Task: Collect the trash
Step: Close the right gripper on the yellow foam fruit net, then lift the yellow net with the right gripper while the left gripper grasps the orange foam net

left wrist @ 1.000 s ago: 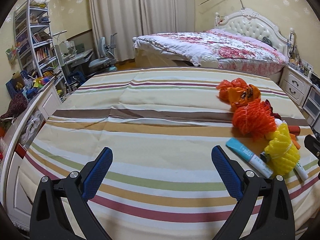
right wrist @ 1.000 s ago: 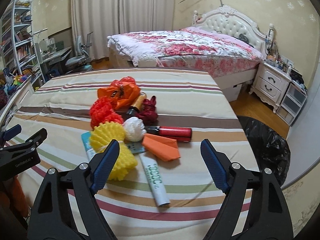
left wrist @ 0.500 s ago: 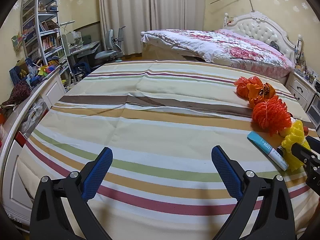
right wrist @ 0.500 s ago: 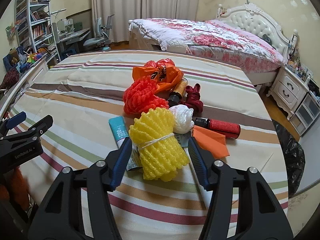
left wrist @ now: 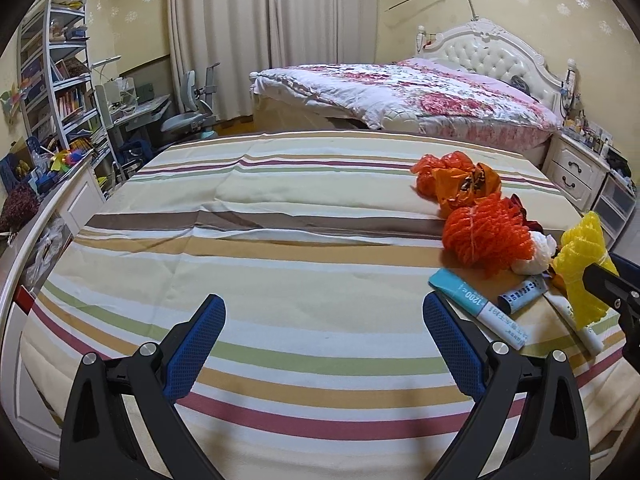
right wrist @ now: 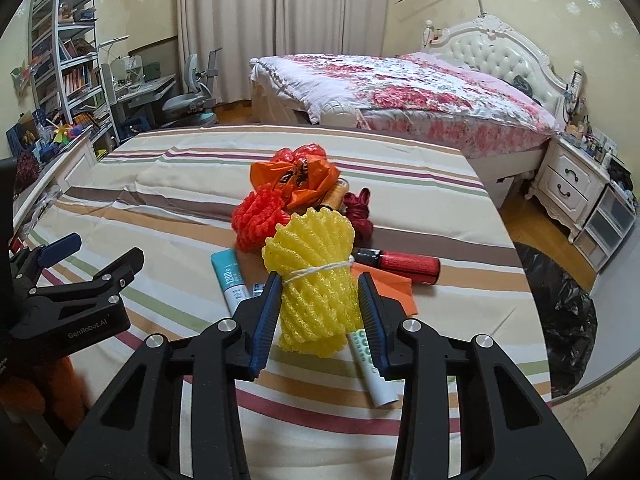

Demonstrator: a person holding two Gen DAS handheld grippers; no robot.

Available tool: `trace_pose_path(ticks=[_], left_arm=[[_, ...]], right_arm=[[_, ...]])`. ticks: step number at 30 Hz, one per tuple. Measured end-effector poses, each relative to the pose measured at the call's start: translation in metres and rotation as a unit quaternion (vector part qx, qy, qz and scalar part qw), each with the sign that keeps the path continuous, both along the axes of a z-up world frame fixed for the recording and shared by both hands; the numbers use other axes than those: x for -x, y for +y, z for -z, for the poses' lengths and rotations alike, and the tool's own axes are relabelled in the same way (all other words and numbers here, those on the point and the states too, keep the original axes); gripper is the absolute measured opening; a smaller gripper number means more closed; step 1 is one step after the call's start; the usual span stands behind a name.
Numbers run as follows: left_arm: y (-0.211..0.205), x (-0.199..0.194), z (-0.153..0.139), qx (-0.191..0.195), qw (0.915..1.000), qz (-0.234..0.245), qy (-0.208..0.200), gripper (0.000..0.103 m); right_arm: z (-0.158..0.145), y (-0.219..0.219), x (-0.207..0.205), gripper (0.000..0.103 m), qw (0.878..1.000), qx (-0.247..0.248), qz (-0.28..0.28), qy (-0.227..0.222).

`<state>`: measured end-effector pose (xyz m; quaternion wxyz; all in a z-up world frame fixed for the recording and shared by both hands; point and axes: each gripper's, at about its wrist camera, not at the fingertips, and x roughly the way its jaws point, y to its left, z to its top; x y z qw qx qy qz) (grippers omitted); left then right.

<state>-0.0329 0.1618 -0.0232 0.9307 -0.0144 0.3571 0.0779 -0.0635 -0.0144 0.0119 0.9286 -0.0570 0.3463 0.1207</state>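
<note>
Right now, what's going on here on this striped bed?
A person is collecting trash with a handheld claw in each hand. The right claw has just been closing and now pinches the yellow foam net bundle from the trash pile on the striped bedspread. The left claw is open and empty over bare bedspread. An orange foam net, a red bottle and tubes still lie there; a black trash bag sits beside the bed.

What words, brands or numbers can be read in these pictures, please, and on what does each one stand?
"GenRobot.AI": on the black body of the left claw, seen from the right wrist.
"1200": on the teal end of the teal and white tube; the smaller print beside it is too blurred to read.
Green print on the white tube: unreadable.
Print on the small blue-grey roll: unreadable.
</note>
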Motion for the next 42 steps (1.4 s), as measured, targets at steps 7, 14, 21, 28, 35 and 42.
trace_pose_path(ticks=[7, 14, 21, 28, 35, 42], left_arm=[[-0.038, -0.012, -0.006, -0.004, 0.9990, 0.045, -0.006, 0.096], [-0.074, -0.035, -0.006, -0.005, 0.9969, 0.078, -0.010, 0.096], [-0.091, -0.063, 0.001, 0.005, 0.9965, 0.083, 0.002, 0.096], [-0.082, -0.078, 0.013, 0.026, 0.9963, 0.078, 0.025, 0.096], [-0.074, -0.076, 0.013, 0.062, 0.9924, 0.103, 0.025, 0.062], [-0.075, -0.068, 0.013, 0.060, 0.9919, 0.110, 0.017, 0.052]], right_arm=[[0.000, -0.040, -0.011, 0.038, 0.998, 0.007, 0.056, -0.011], [0.007, -0.079, -0.022, 0.038, 0.995, -0.003, 0.100, -0.008], [0.019, -0.096, -0.032, 0.038, 0.993, -0.023, 0.115, 0.003], [0.026, -0.101, -0.041, 0.038, 0.993, -0.036, 0.114, 0.015], [0.031, -0.102, -0.045, 0.038, 0.993, -0.039, 0.113, 0.021], [0.034, -0.101, -0.044, 0.038, 0.993, -0.038, 0.113, 0.024]])
